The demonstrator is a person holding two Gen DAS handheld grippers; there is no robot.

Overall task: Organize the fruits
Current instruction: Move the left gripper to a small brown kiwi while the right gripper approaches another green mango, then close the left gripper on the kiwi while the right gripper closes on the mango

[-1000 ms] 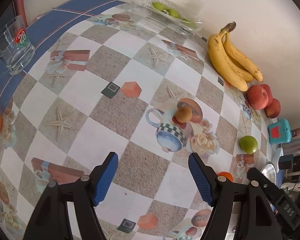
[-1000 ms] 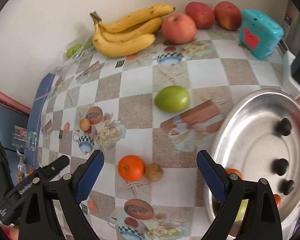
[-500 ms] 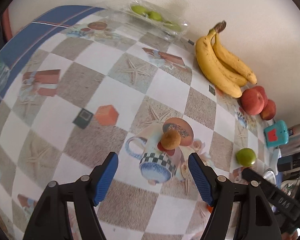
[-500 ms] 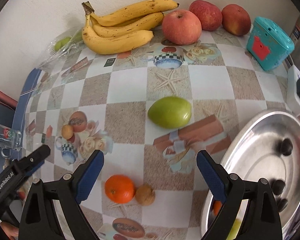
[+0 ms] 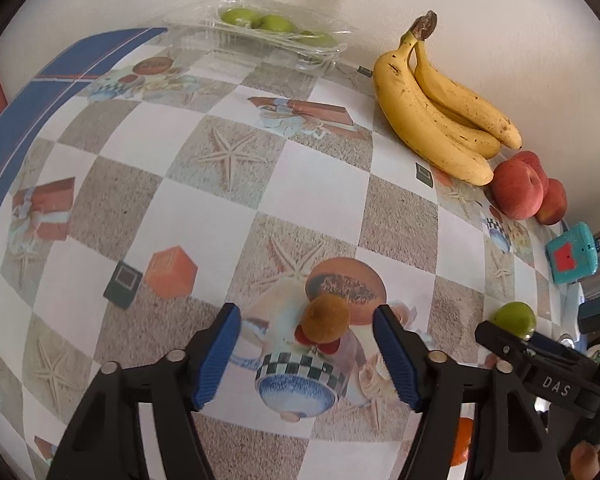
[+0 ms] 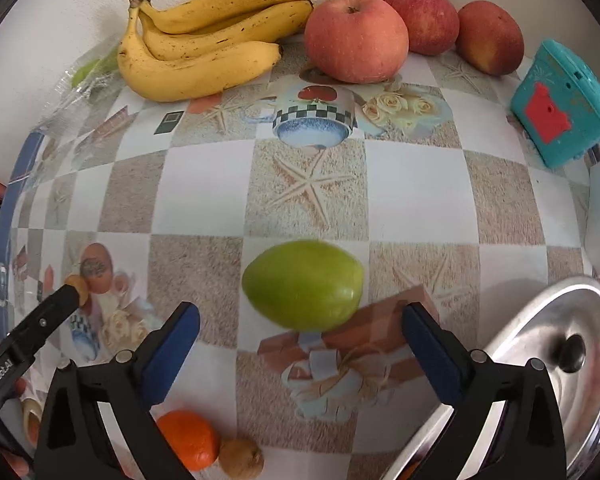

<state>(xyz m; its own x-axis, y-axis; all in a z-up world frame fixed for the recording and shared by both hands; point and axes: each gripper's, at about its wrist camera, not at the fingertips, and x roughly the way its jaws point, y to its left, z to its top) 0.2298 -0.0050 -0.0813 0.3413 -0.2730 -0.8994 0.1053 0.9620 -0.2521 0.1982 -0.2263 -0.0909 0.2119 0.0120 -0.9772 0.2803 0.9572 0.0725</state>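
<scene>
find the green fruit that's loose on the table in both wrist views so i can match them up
Left wrist: green fruit sits small at the right edge, behind the tip of the right gripper's finger.
Right wrist: green fruit is large at centre, just ahead of the open right gripper.
Shared landmark: the bananas against the wall.

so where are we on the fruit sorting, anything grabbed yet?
Mostly still to do. Done: a little fruit seems to sit in the metal bowl, barely visible. In hand: nothing gripped; the left claw is open around the small brown fruit, the right claw open at the green fruit. Left: bananas, apples, the orange.
</scene>
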